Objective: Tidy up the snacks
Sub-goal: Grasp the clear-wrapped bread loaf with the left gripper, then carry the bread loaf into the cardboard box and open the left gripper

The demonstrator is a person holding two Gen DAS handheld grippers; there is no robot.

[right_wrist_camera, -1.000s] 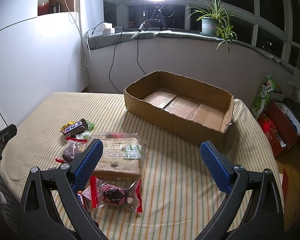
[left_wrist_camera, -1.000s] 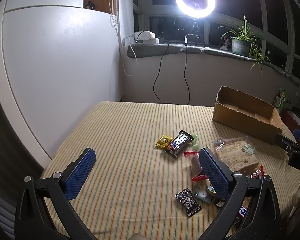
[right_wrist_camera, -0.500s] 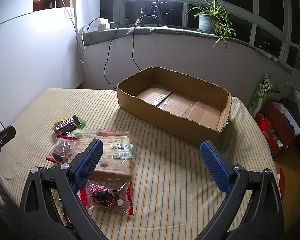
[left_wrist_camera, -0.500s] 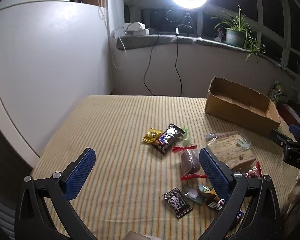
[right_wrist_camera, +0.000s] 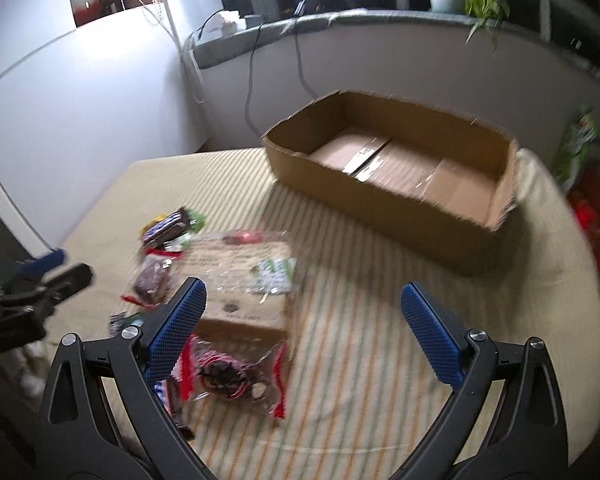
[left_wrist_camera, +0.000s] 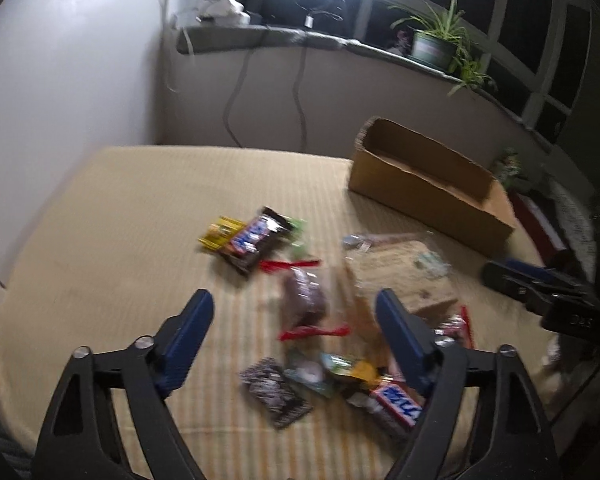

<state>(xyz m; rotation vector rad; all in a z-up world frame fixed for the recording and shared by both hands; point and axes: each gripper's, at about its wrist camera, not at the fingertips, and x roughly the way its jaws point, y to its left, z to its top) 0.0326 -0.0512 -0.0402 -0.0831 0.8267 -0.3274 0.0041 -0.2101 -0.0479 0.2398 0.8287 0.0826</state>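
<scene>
On the left of the striped tablecloth (left_wrist_camera: 112, 216) the cloth is bare, which leaves the left gripper (left_wrist_camera: 296, 320) free room to come in over the snacks; its jaws have just been closing from their widest and now stand part open, with nothing pressed between the pads, though a dark red-ended candy wrapper (left_wrist_camera: 306, 300) lies on the cloth in the line between them and looks like the piece being aimed for. Just beyond it sit a yellow packet (left_wrist_camera: 220, 234) and a dark chocolate bar (left_wrist_camera: 256, 238), touching each other, and nearer the camera lie a small black-and-white packet (left_wrist_camera: 274, 390) and a blue-labelled bar (left_wrist_camera: 396, 400) among a few blurred small wrappers. Further right is the big clear-wrapped cracker pack (right_wrist_camera: 244, 276), flat on the cloth, with a red-edged clear packet (right_wrist_camera: 232, 376) just in front of it. The right gripper (right_wrist_camera: 300, 324) hangs wide open and empty over the bare cloth beside that pack, probably ready for 1 of the larger items. At the far right stands the open cardboard box (right_wrist_camera: 384, 208), still empty, set close to the heap so that each snack needs only a short carry; all the snacks are still outside it, so the sorting has, by my reading, barely begun.
</scene>
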